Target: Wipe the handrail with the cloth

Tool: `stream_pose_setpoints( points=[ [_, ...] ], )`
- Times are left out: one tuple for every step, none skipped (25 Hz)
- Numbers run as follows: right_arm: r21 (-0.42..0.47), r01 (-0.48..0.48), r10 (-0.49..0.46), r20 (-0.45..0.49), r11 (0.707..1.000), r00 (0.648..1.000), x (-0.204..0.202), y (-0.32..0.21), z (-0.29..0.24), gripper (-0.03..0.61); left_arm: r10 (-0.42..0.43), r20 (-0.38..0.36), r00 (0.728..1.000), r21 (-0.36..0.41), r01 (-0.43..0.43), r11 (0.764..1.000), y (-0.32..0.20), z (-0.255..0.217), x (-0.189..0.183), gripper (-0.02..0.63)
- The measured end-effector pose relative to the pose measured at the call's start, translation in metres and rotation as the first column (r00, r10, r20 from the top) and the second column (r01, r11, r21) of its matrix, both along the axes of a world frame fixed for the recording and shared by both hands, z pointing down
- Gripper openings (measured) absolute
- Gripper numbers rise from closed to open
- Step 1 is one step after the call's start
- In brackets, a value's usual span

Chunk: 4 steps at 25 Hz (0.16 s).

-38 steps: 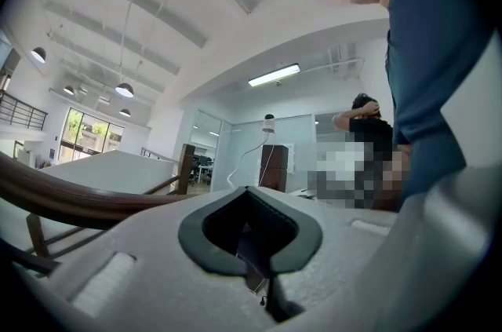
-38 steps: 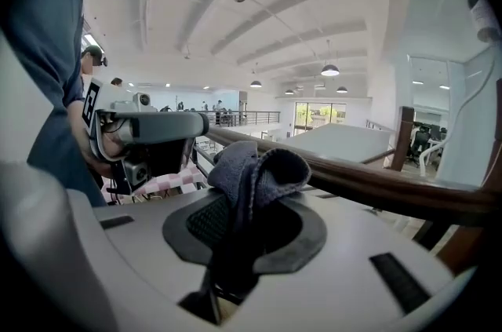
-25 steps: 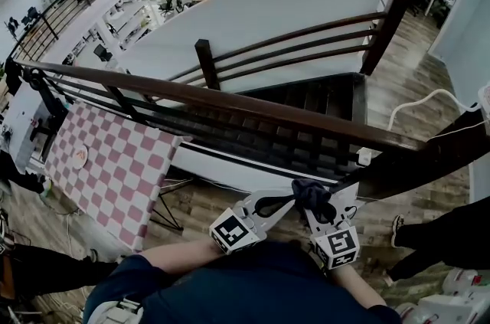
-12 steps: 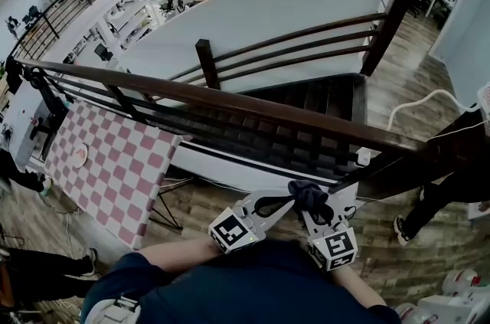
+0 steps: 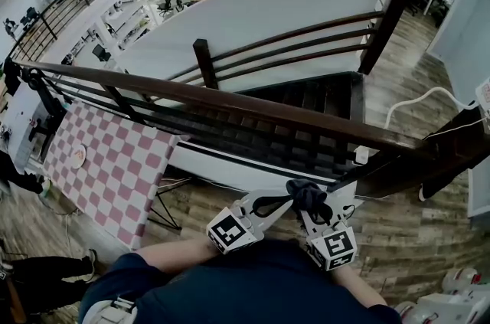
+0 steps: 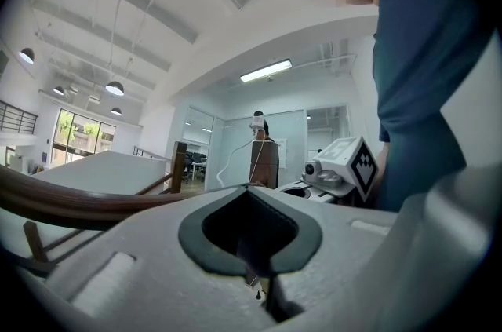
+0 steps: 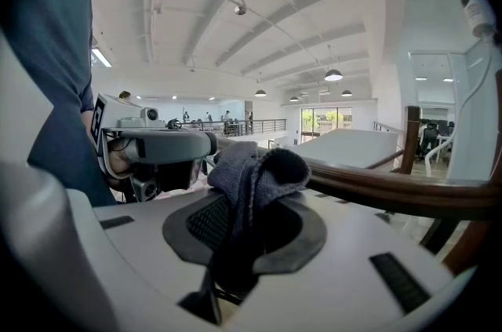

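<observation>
The dark wooden handrail (image 5: 230,102) runs from the left edge to the right across the head view, above a stairwell. Both grippers hang close to my body, below the rail and apart from it. A dark grey cloth (image 5: 310,194) is bunched between the jaws of my right gripper (image 5: 315,206), which is shut on it. In the right gripper view the cloth (image 7: 255,169) rises out of the gripper (image 7: 249,224), with the handrail (image 7: 392,193) behind. My left gripper (image 5: 289,198) points right; its shut tips meet the cloth's left edge. In the left gripper view that gripper (image 6: 251,232) shows closed jaws, the handrail (image 6: 78,205) at left.
Below the rail lie dark stairs (image 5: 306,104) and a second railing with a post (image 5: 205,62). A pink checked table (image 5: 115,162) stands lower left. A white cable (image 5: 413,102) and a dark post (image 5: 452,146) are at right. Wooden floor lies underfoot.
Both grippers with the cloth have barely shifted. The person standing at the right has walked out of view.
</observation>
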State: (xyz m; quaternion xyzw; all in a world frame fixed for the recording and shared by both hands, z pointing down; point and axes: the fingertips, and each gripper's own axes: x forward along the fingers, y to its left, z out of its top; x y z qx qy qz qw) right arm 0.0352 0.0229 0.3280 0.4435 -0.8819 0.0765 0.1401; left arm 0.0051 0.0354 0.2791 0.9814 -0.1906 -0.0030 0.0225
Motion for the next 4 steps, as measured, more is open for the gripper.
stream_pose_setpoints(
  points=[
    [-0.001, 0.002, -0.002, 0.001, 1.000, 1.000, -0.0007, 0.0005, 0.0002, 0.091, 0.001, 0.000, 1.000, -0.002, -0.001, 1.000, 0.0008, 0.0008, 0.0006, -0.005],
    [0.000, 0.004, -0.004, 0.002, 1.000, 1.000, -0.0010, 0.0011, 0.0003, 0.091, 0.001, 0.000, 1.000, -0.002, -0.001, 1.000, 0.0011, 0.0012, 0.0012, -0.005],
    [0.000, 0.006, -0.006, 0.002, 1.000, 1.000, -0.0010, 0.0016, 0.0003, 0.091, 0.000, 0.000, 1.000, -0.001, 0.000, 1.000, 0.0012, 0.0013, 0.0018, -0.005],
    [0.001, 0.008, -0.008, 0.001, 1.000, 1.000, -0.0009, 0.0021, 0.0003, 0.091, -0.001, 0.000, 1.000, 0.000, 0.001, 1.000, 0.0011, 0.0014, 0.0023, -0.005]
  ],
)
